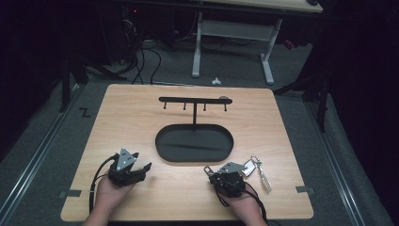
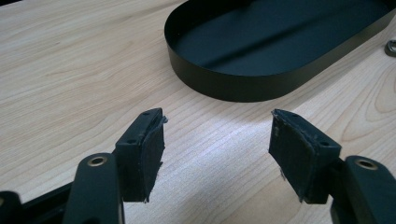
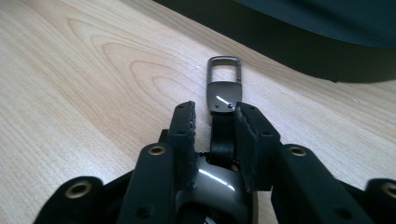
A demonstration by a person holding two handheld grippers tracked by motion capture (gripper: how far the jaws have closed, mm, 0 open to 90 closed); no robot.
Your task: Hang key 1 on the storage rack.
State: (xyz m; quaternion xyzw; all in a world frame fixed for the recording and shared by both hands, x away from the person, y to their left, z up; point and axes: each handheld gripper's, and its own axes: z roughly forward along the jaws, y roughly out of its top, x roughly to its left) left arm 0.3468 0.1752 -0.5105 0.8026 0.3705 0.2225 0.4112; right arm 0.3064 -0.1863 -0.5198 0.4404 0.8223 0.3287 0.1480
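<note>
Left gripper: jaws apart, empty, near table's front-left edge. Right gripper: jaws clamped on key fob strap near front-right edge; keys alongside. Black oval tray with hook rack: centre.

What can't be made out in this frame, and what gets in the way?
- Whether the right gripper truly clamps the keychain strap: right gripper view, jaws cover its sides.
- Keys: high view, too small to count; partly behind the right gripper.
- Rack hooks: high view, too small to tell their shape.
- Tray: left gripper view, far end cut off by the frame edge.
</note>
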